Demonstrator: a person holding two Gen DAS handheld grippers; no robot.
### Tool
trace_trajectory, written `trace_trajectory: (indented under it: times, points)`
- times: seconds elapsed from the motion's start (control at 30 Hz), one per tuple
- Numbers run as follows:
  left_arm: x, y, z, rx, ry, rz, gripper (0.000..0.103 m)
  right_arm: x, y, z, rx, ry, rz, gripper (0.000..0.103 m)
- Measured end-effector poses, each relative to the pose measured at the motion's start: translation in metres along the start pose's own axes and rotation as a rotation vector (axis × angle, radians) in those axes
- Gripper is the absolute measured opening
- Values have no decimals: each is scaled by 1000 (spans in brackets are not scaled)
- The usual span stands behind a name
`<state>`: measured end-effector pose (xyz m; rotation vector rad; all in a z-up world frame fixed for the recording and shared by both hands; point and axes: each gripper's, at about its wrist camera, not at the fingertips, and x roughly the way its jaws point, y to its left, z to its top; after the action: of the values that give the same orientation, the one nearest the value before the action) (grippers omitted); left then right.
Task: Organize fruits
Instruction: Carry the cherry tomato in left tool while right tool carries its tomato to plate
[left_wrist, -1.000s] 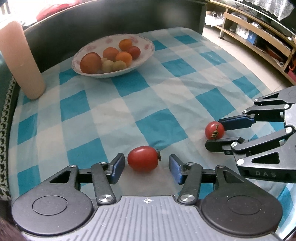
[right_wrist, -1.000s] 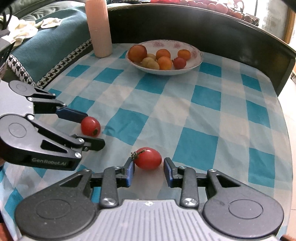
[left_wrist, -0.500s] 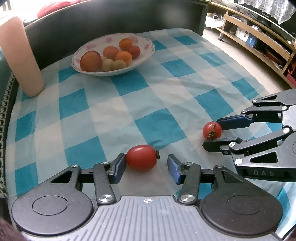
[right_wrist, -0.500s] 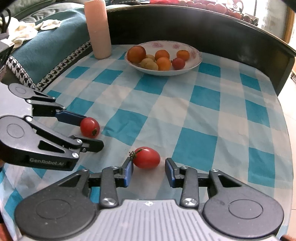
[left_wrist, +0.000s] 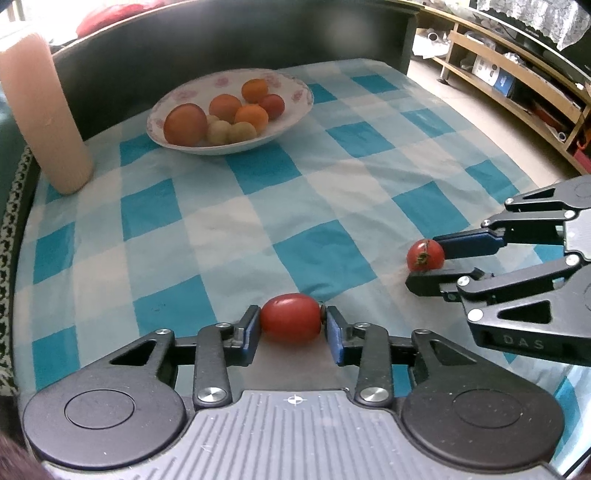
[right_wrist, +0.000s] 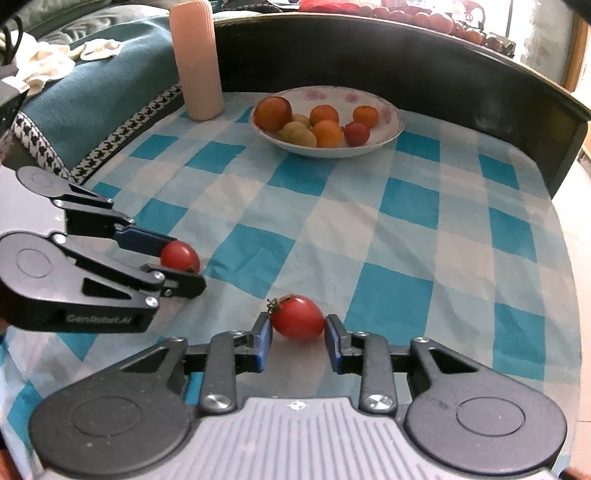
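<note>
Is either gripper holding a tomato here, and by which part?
The left gripper pinches its tomato across the two ends. The right gripper only brackets its tomato, with gaps both sides.

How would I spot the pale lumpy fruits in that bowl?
On the blue-checked tablecloth, find the flowered white bowl at the far end. Its near side holds two small yellowish fruits, the only pale ones among orange and red fruit.

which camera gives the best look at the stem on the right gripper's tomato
The right wrist view: the tomato sits between the right gripper with its green stem at upper left. The left wrist view shows that tomato smaller, stem facing the camera.
</note>
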<state>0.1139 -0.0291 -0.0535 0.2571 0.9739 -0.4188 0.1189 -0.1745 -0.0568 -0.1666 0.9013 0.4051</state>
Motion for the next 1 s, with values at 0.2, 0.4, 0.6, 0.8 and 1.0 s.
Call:
trace_trajectory:
  times: [0.2, 0.4, 0.6, 0.8, 1.0]
  points:
    - [-7, -2, 5, 4, -27, -1, 45, 0, -1, 2, 14, -6, -14, 45]
    - [-10, -4, 12, 5, -48, -3, 45, -7, -1, 9, 37, -41, -13, 45]
    - [-11, -5, 17, 0, -59, -4, 45, -12, 3, 14, 42, -55, -8, 45]
    - [-14, -4, 24, -10, -80, -3, 45, -15, 5, 20, 48, -73, -7, 46]
    - [-16, -3, 28, -18, -92, 1, 45, -19, 1, 26, 67, -94, -18, 46]
